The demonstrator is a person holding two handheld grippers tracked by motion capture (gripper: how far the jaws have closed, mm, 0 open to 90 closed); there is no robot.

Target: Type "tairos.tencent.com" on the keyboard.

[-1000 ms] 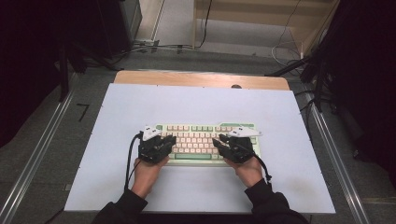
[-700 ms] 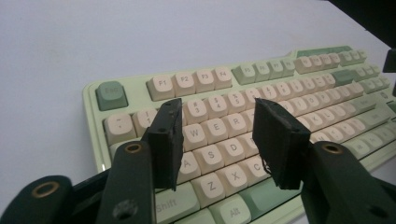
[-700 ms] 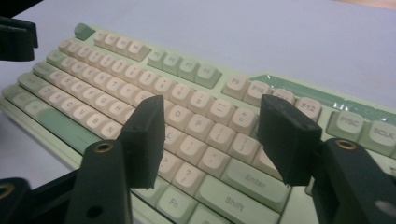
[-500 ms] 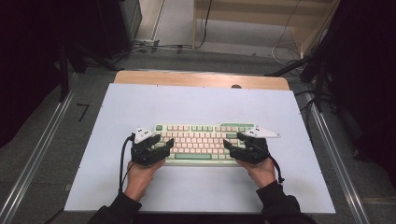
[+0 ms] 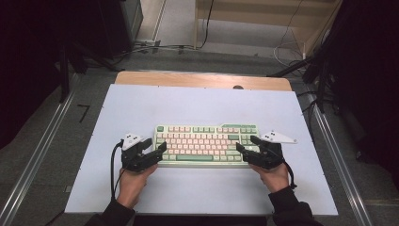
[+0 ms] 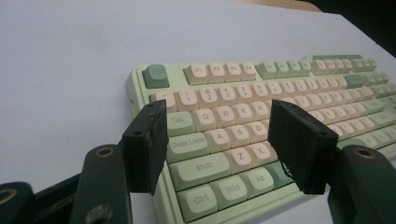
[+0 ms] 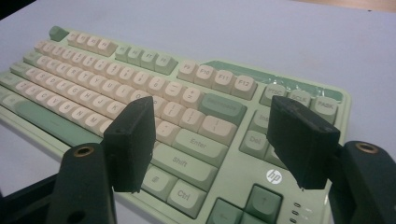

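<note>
Keyboard (image 5: 207,143) between both open tools

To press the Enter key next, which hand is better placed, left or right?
Probably the right. The right tongs hover open just over the Enter key at the right end of the keyboard. The left tongs sit at the opposite end, near Caps Lock.

keyboard (image 5: 206,144) mid-table (image 5: 197,101); left gripper (image 5: 157,149), right gripper (image 5: 244,147) at its ends, fingers apart
</note>
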